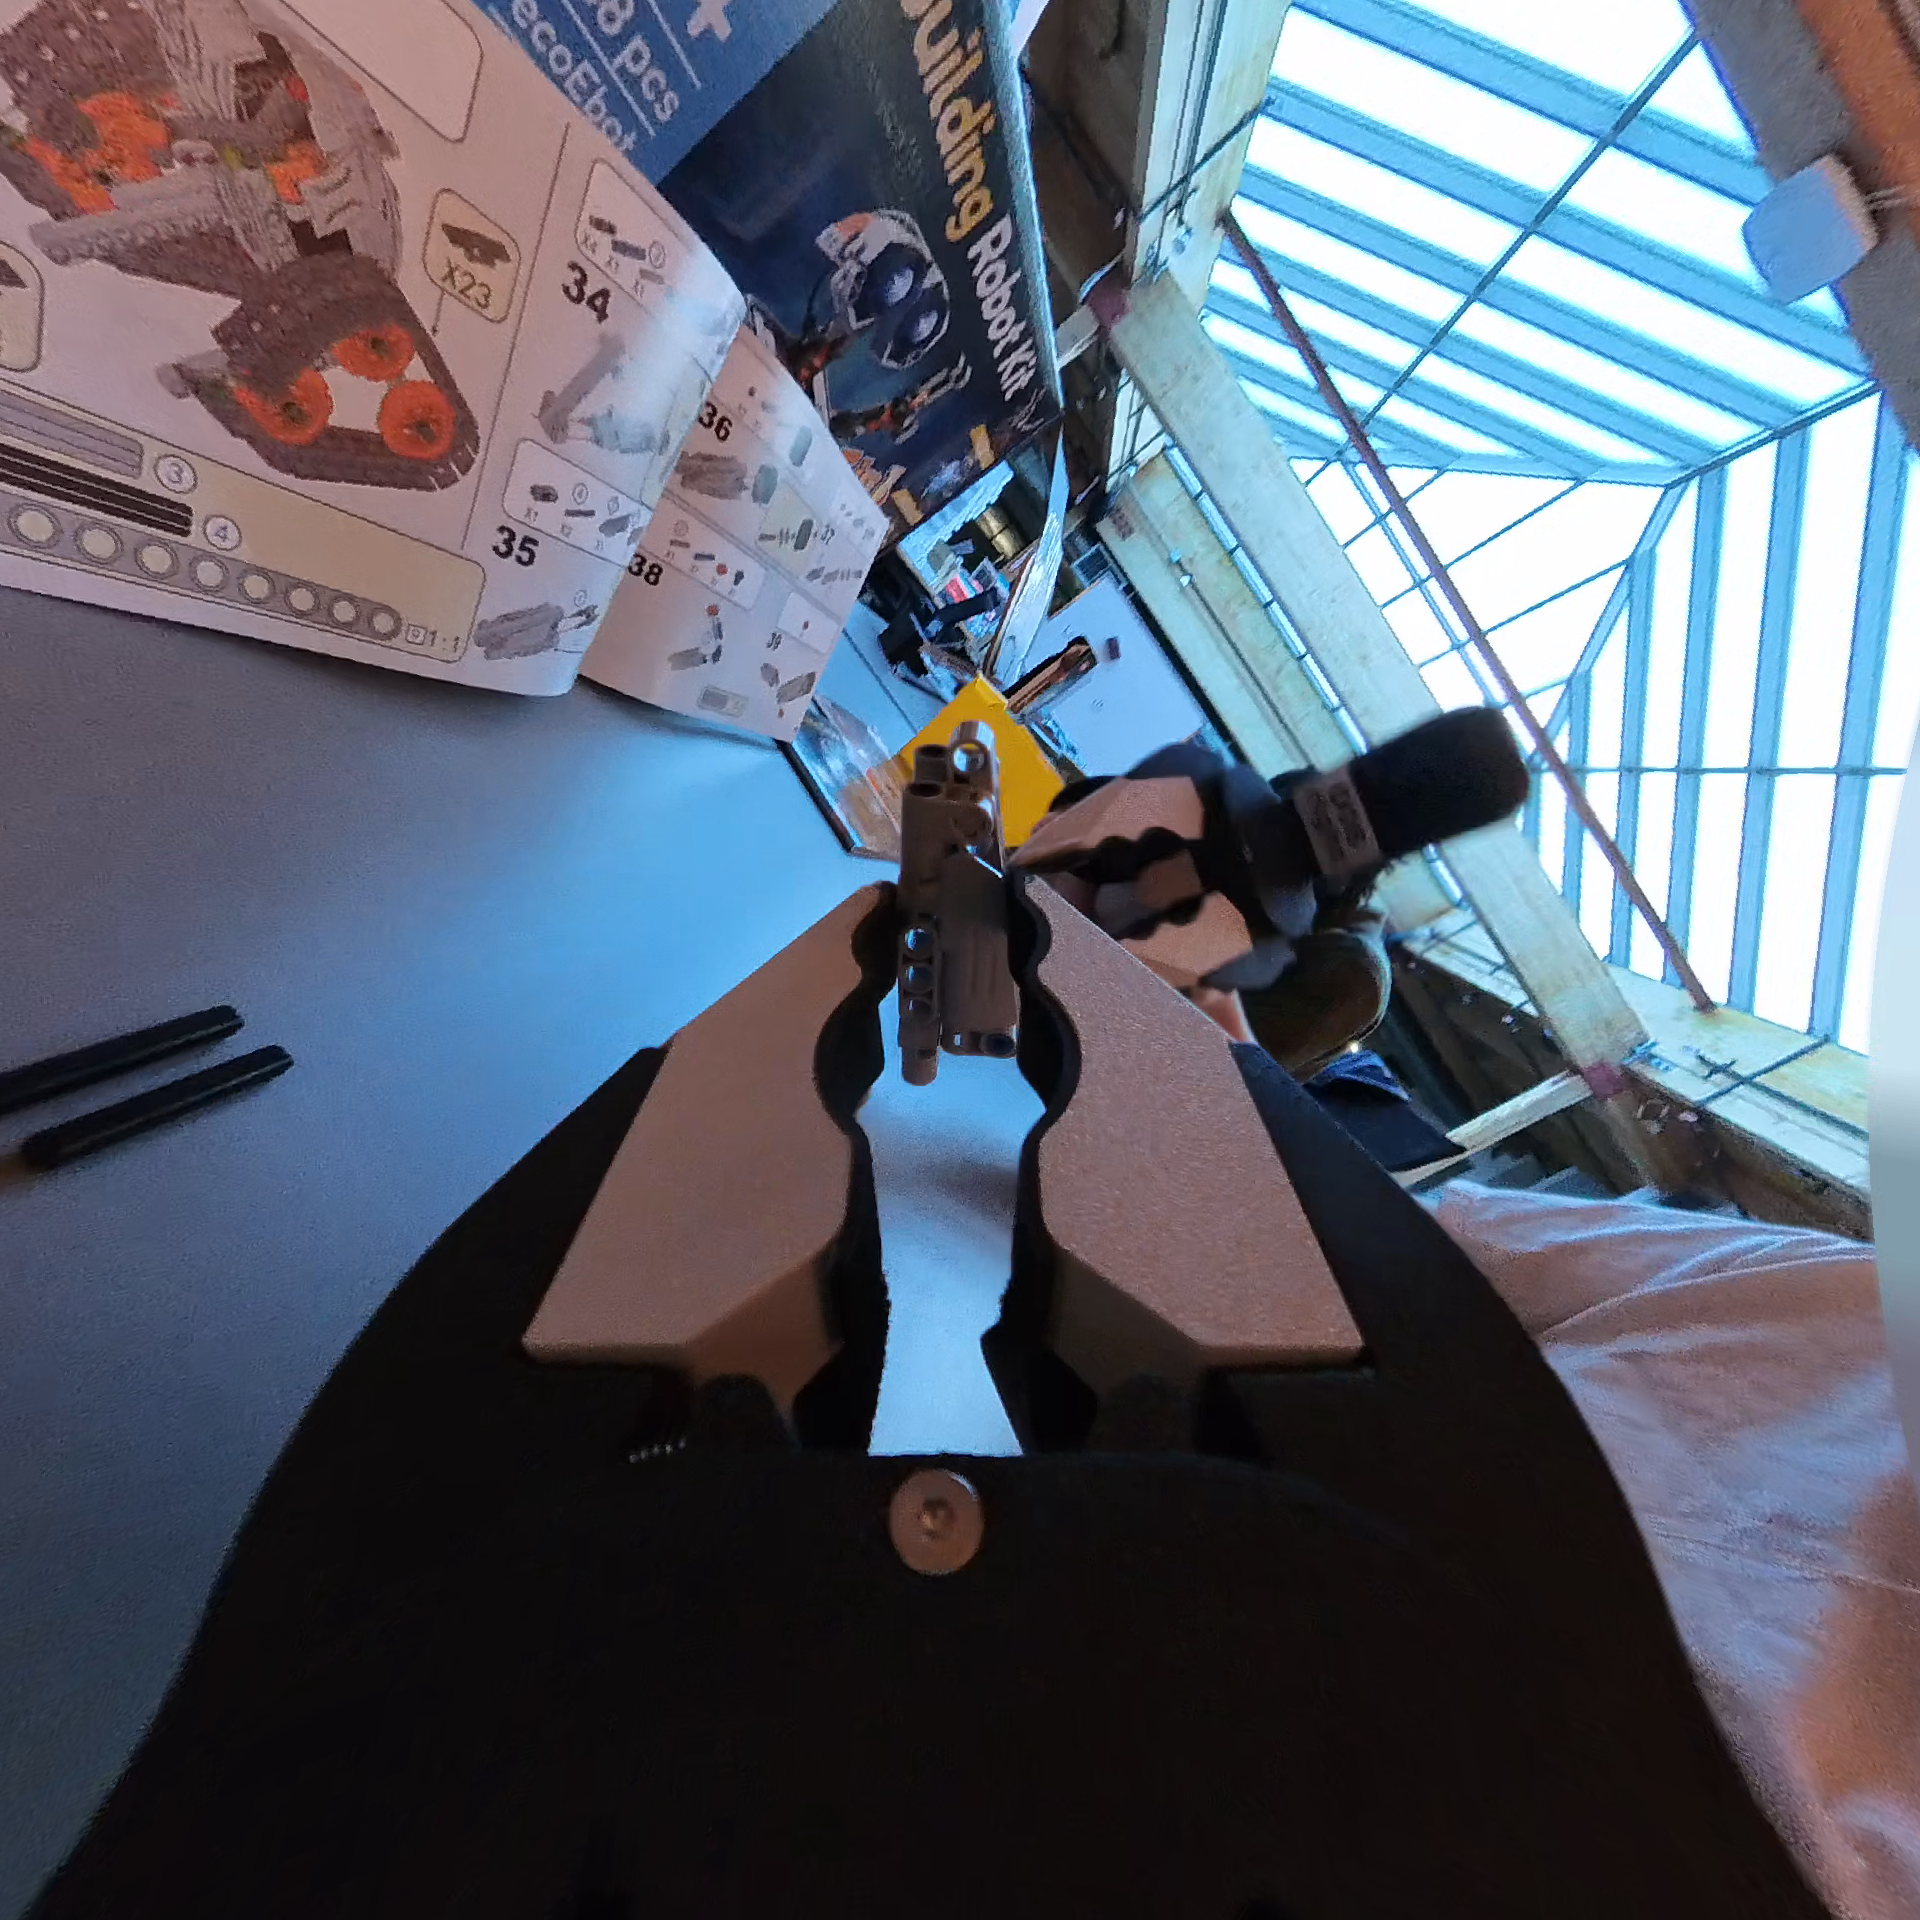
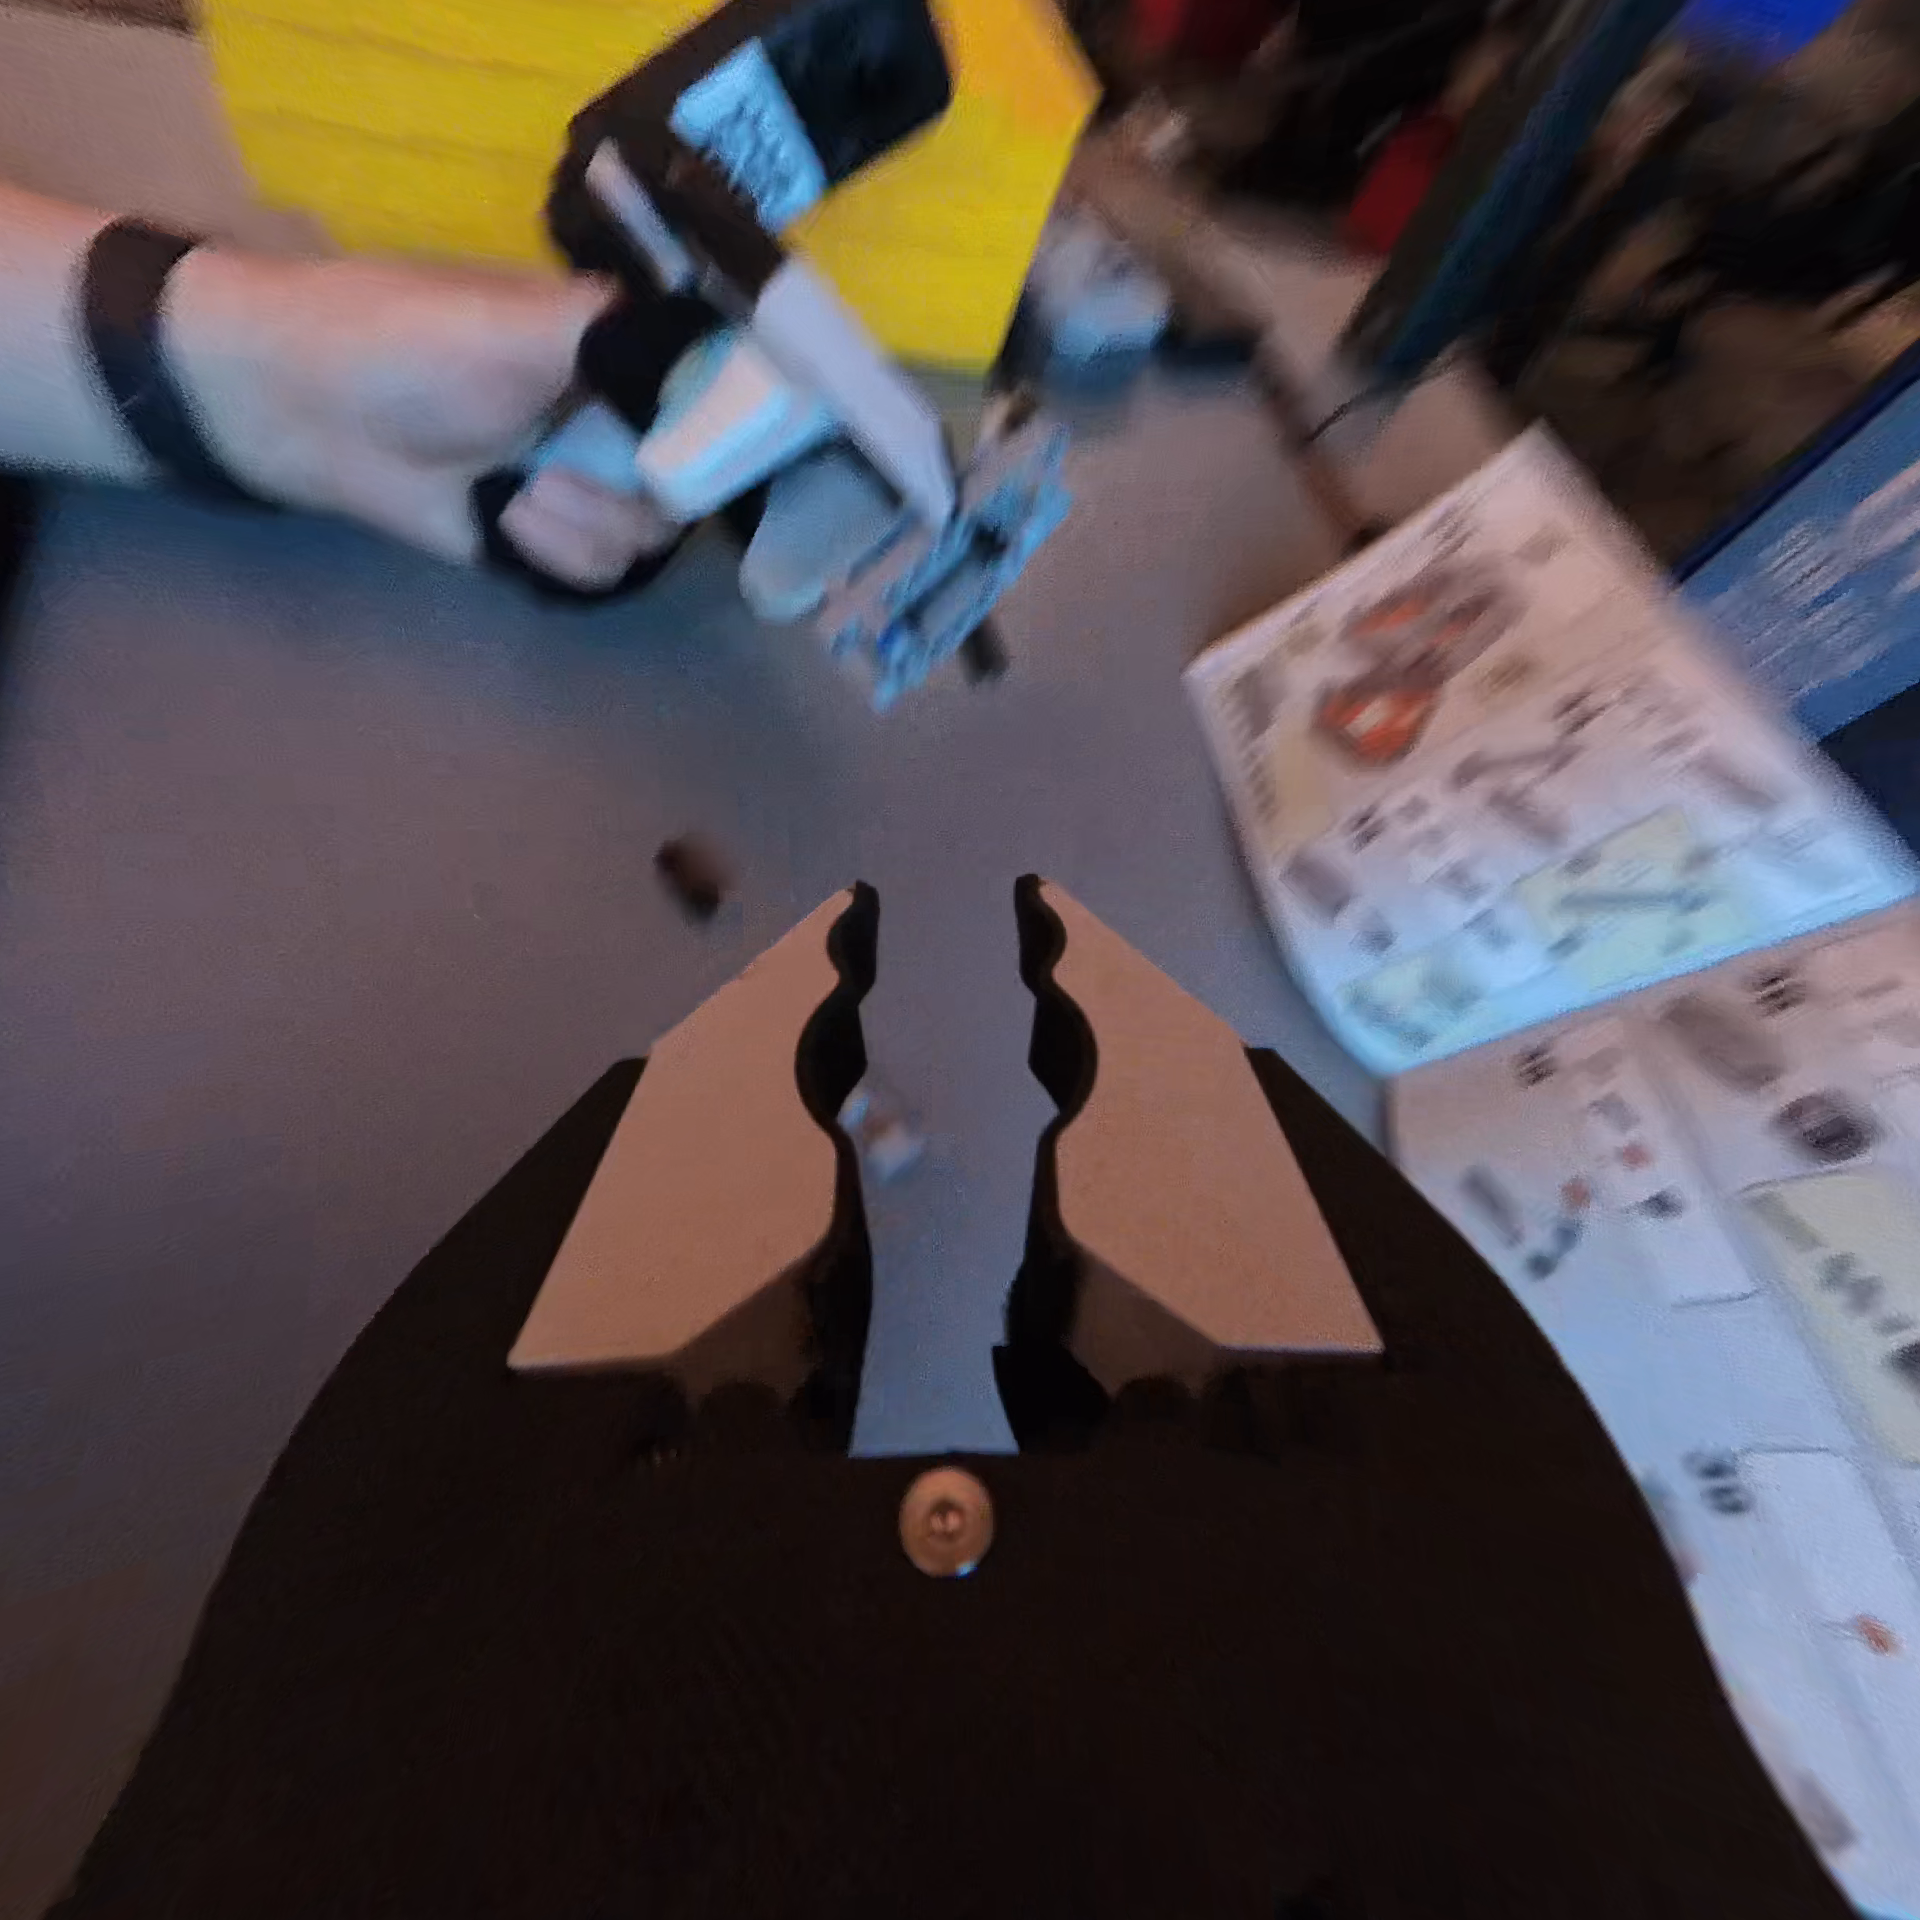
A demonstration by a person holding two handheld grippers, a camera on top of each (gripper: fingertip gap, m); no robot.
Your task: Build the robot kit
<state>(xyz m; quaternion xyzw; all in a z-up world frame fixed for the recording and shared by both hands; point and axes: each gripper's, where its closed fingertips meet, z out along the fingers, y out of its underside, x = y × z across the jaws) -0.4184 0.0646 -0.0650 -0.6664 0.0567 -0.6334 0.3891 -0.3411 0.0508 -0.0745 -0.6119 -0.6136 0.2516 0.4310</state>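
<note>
My left gripper point(image 1: 951, 899) is shut on a small grey assembly of building-kit beams point(image 1: 951, 914) and holds it above the grey table point(image 1: 364, 935). The right gripper point(image 1: 1122, 883) shows just right of it in the left wrist view. In the blurred right wrist view my right gripper point(image 2: 940, 894) is open and empty above the table point(image 2: 312, 831). The left gripper with the grey assembly point(image 2: 956, 561) shows ahead of it, held by a hand point(image 2: 343, 405). A small grey part point(image 2: 883, 1132) lies between the right fingers, and a small dark part point(image 2: 691, 873) lies to their left.
An open instruction booklet point(image 1: 343, 343) lies on the table, also in the right wrist view point(image 2: 1538, 758). The kit box point(image 1: 904, 249) stands behind it. Two black rods point(image 1: 135, 1081) lie at the left. A yellow box point(image 2: 623, 114) stands at the far side.
</note>
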